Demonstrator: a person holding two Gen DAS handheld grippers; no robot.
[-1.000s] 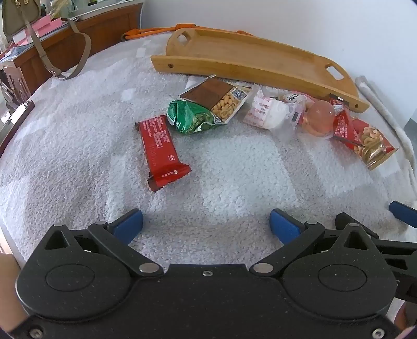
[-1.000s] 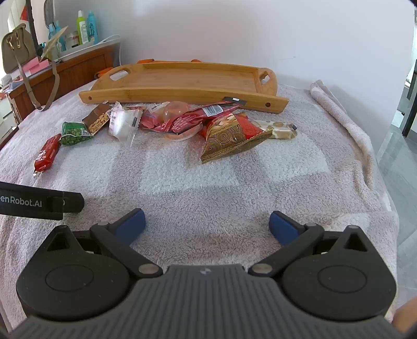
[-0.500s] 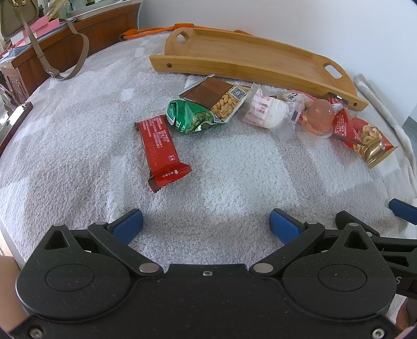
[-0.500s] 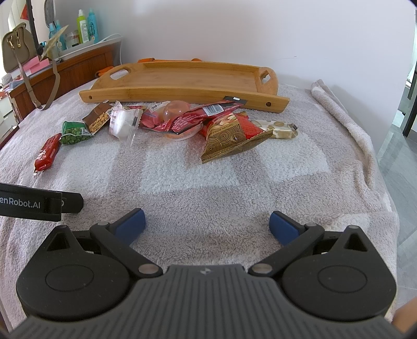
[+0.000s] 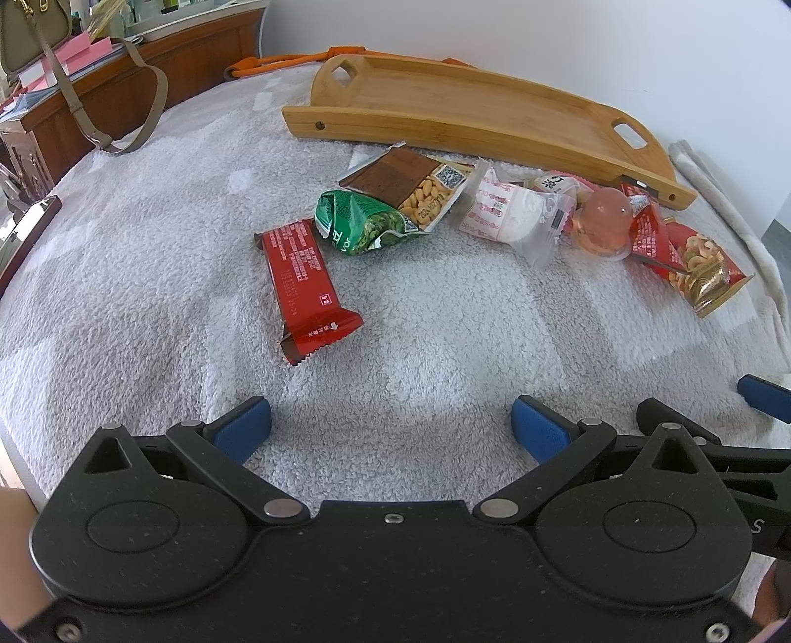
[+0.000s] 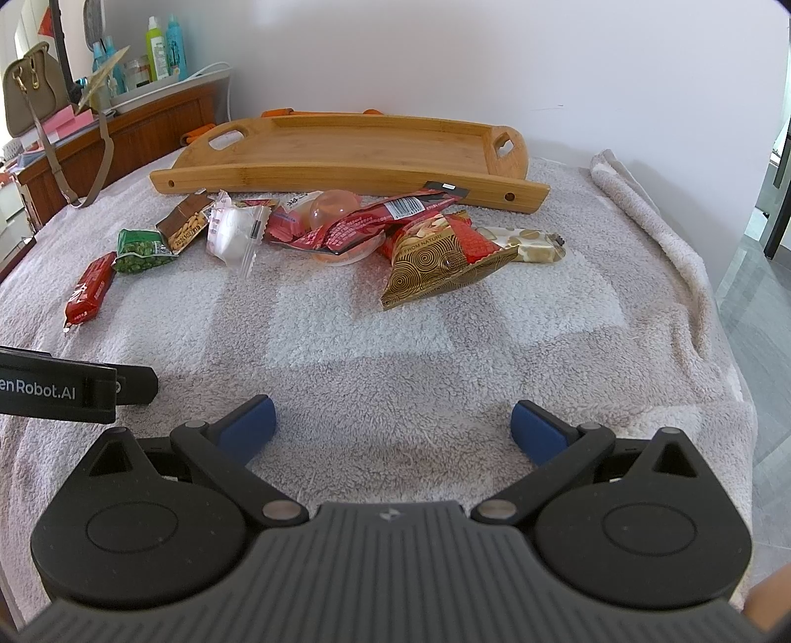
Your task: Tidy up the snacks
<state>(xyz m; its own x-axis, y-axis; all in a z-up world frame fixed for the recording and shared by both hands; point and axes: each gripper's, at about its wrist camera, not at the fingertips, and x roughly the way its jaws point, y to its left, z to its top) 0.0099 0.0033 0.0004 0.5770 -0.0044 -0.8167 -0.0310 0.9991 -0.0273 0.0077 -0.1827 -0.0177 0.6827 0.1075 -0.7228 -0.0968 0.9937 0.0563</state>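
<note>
Left gripper: black body, blue-tipped fingers spread wide, holding nothing, low over the grey-and-white checked fleece blanket that covers the bench.

Right gripper: same build, blue-tipped fingers spread wide, holding nothing, over the near part of the blanket.

Long shallow bamboo tray with cut-out handles: at the far side of the blanket by the white wall, no snack inside it.

Snacks, lying in a loose row on the blanket just in front of the tray, left to right:
- Red foil-wrapped bar, lying apart at the left end, nearest the left gripper.
- Green crinkled packet, just beside the bar's far end.
- Brown peanut-print packet, overlapping the green packet.
- Clear-wrapped white round cake.
- Pink translucent jelly cup, touching the red packets beside it.
- Long red wrapper, lying across the jelly cup.
- Gold-and-red nut bag with spiral print, tilted, nearest the right gripper.
- Cream nut-print bar, partly behind the gold bag at the right end.

Surroundings: beige handbag and bottles on a wooden sideboard at far left.
</note>
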